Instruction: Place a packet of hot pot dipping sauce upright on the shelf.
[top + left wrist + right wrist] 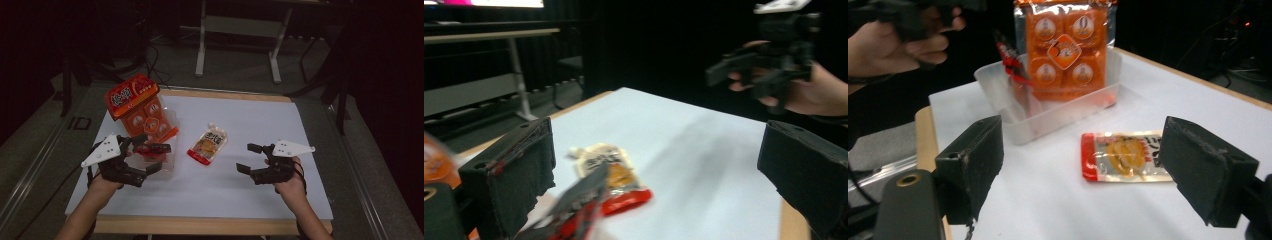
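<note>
High view: the left tool [152, 156] hangs with jaws wide and empty over a clear tub [167, 131] holding a big orange snack bag [141, 110] and a small red packet [150, 149]; the right tool [248, 158], also gaping and empty, rests beside a flat pouch [208, 144] on the tabletop [260, 125].

Left gripper view: blurred, that pouch [611, 175] lies between the spread jaws.

Right gripper view: the pouch [1123, 156] looks light, soft and slick; its sealed red end seems the surest hold.
</note>
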Action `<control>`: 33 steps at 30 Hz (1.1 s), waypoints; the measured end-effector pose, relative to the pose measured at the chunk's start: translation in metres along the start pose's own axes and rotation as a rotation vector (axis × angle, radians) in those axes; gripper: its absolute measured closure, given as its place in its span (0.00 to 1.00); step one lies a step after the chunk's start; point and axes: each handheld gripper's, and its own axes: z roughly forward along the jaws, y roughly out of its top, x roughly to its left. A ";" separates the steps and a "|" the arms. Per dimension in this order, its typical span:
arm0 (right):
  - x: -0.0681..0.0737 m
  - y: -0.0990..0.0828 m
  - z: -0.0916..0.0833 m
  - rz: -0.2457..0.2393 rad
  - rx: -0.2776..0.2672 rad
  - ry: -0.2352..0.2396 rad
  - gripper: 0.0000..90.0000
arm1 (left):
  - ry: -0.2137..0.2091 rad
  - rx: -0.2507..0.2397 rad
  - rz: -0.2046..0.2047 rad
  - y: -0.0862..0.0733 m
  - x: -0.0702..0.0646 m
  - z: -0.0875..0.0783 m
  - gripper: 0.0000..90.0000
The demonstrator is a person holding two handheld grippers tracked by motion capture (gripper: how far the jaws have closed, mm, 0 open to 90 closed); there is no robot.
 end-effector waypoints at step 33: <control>-0.037 0.009 0.032 0.046 0.012 -0.137 0.13 | -0.176 0.055 0.007 -0.044 -0.076 0.033 0.03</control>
